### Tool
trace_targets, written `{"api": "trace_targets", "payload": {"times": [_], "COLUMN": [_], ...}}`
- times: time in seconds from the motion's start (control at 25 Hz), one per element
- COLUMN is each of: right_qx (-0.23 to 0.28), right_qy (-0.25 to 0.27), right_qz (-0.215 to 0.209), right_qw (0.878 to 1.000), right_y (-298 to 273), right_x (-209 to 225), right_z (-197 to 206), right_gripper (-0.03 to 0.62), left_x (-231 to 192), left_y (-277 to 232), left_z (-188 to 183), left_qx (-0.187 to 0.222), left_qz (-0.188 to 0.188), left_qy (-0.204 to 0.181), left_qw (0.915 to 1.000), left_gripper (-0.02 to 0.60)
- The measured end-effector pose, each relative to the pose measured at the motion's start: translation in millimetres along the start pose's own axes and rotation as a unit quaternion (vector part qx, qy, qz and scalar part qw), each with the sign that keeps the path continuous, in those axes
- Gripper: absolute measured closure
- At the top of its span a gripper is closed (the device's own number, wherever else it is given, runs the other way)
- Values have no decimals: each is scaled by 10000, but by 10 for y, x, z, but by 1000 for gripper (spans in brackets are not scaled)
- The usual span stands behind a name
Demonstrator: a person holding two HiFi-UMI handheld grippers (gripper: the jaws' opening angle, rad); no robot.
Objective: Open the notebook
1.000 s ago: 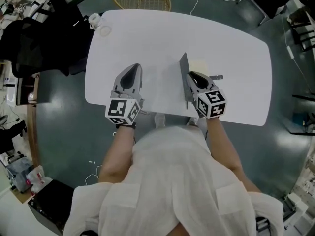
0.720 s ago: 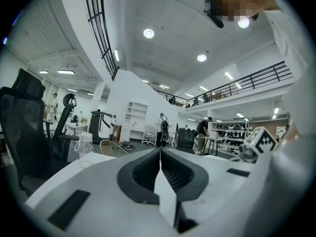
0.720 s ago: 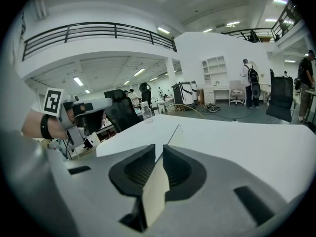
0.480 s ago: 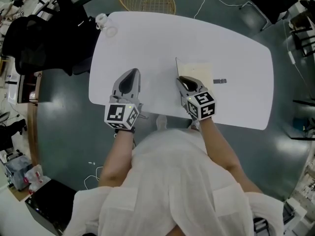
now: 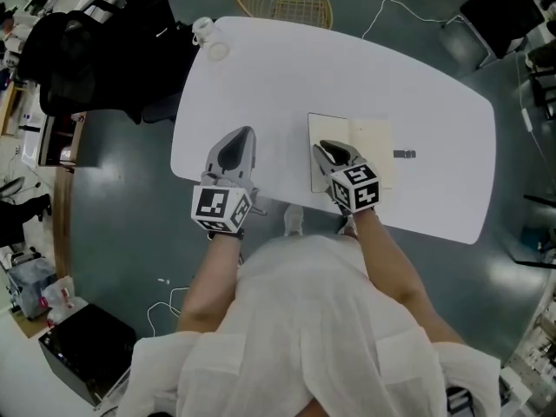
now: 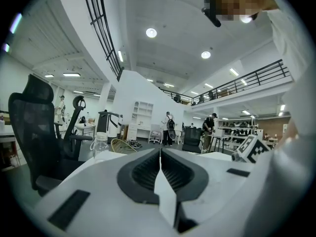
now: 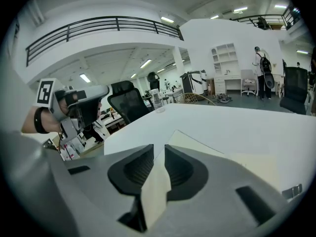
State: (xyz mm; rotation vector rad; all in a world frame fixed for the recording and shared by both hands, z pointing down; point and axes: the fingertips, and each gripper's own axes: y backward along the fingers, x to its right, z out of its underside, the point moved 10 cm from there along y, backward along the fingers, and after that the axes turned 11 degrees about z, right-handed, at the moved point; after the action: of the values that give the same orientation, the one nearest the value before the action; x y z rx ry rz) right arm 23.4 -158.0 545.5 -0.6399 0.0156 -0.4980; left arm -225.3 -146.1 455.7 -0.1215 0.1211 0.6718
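Both tongs have their jaws pressed together. The right gripper [image 5: 327, 149] is over the notebook [image 5: 372, 139], which lies open and flat at centre right of the white table [image 5: 417, 68]. The left gripper [image 5: 236, 143] rests left of it, apart.

Far half of the bench [image 5: 295, 68] bare and open, a clear lane between left gripper [image 5: 241, 137] and right gripper [image 5: 325, 148], flat open notebook [image 5: 372, 139] right of centre, clip [image 5: 405, 154] just beside it, bottle [image 5: 203, 26] at far-left corner, black chair [image 5: 95, 59] against the left edge.
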Motion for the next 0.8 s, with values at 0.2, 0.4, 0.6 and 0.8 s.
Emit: {"api": "trace_targets", "payload": {"times": [0.2,0.4,0.6,0.8], "right_qx": [21,177,313,694], "right_qy": [68,93,122,-59], "right_qz": [-11,17,64,190], "right_qw": [10000,9998,9994,9974], "right_y": [-77,-83,0,183], "right_x": [-64,-63,-53,37], "right_z": [-43,-71,-146,-295], "right_gripper": [523,523,523,523], "left_x": [-96,-132,-140,-172], "left_y": [73,98,69,24], "left_z": [-50,7,-24,-113], "left_qx": [29,26,40,176], "left_qz": [-89,-115,-85,-18], "left_qy": [-28,-30,-41,-56], "left_qw": [10000,9999,9999,9998], "left_gripper": [566,566,566,566]}}
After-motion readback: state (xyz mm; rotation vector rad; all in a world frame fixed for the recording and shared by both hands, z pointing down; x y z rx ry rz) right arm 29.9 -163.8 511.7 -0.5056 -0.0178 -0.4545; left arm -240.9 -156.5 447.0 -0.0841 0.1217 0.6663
